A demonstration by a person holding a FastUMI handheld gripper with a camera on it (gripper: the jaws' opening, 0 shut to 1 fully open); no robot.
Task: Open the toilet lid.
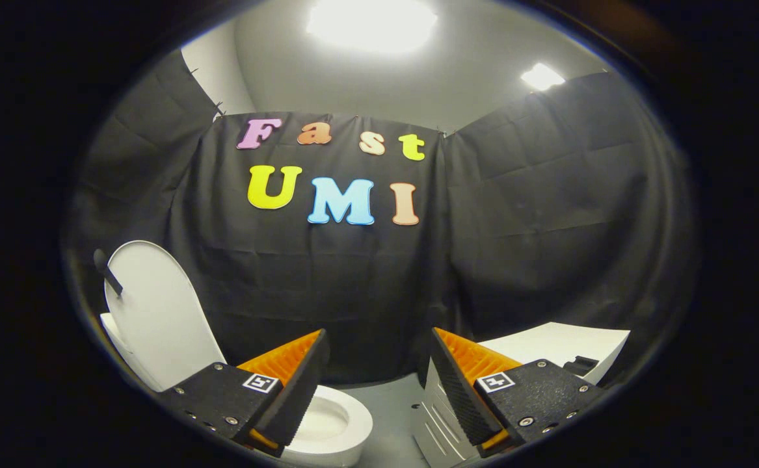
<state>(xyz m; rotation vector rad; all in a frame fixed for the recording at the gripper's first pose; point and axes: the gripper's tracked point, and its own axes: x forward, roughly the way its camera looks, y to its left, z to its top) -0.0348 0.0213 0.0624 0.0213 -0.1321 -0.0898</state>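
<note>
A white toilet stands low to the left of my fingers. Its lid (151,312) is raised upright, leaning back, with a small dark handle (107,272) sticking out at its upper left edge. The bowl and seat (333,422) lie open just beyond my left finger (298,383). My gripper (379,377) is open, its black and orange fingers wide apart with nothing between them. It is held above and to the right of the bowl, apart from the lid.
A white cabinet or counter (548,348) with ribbed front stands behind my right finger (460,383). Grey floor (389,409) runs between toilet and cabinet. Black cloth walls close the booth behind and on both sides.
</note>
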